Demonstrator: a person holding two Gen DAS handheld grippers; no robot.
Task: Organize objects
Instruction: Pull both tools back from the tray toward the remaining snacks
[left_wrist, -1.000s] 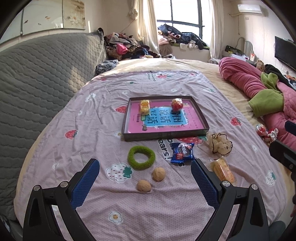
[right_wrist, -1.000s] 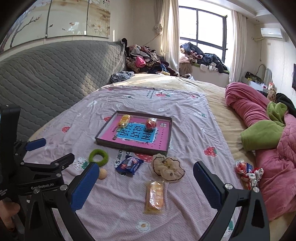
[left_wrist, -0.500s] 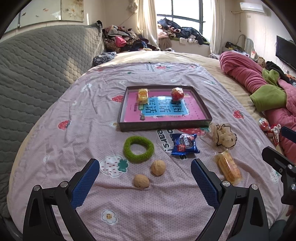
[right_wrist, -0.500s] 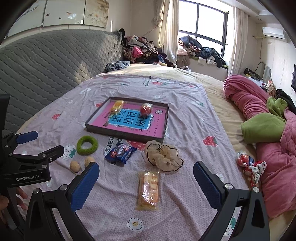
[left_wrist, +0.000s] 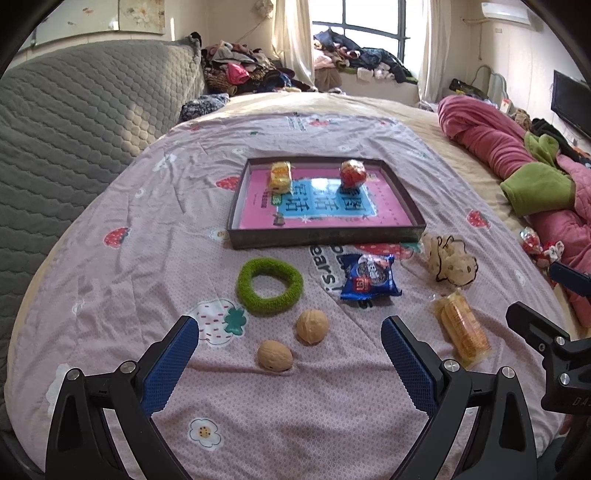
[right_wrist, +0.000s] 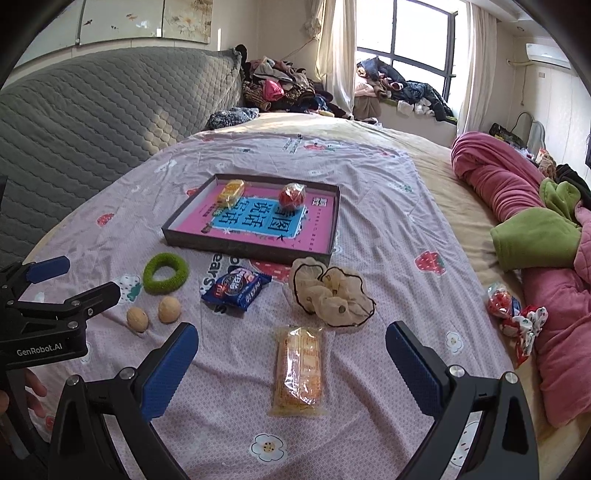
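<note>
Hovering over near edge of bed (left_wrist: 122, 206) with both sets of fingers spread wide and empty: left gripper (left_wrist: 290, 363) lined up on two walnuts (left_wrist: 312, 326), right gripper (right_wrist: 291, 363) lined up on yellow cracker pack (right_wrist: 299, 373). Key relation for next move, as a guess: cracker pack lies dead ahead between right fingers (right_wrist: 168, 363), long axis running straight away along approach line, so closing across its narrow width needs no wrist twist; left gripper well off to its side. Walnuts sit just ahead of left fingers (left_wrist: 170, 363), near one (left_wrist: 275, 355) about centred, far one slightly right and beyond, close together but apart. Cracker pack: clear crinkly wrapper, flat on sheet, stacked orange-yellow biscuits inside, probably slippery and crushable. Further out: green fuzzy ring (left_wrist: 269, 286), blue cookie packet (left_wrist: 370, 281), cream scrunchie (right_wrist: 330, 293), all loose on sheet just short of tray (left_wrist: 325, 240). Tray holds pink-and-blue book cover plus yellow wrapped snack (left_wrist: 280, 177) and red wrapped ball (left_wrist: 352, 173) at far end; likely drop target. Red wrapped bits (right_wrist: 515, 310) off right against pink quilt (right_wrist: 517, 206).
</note>
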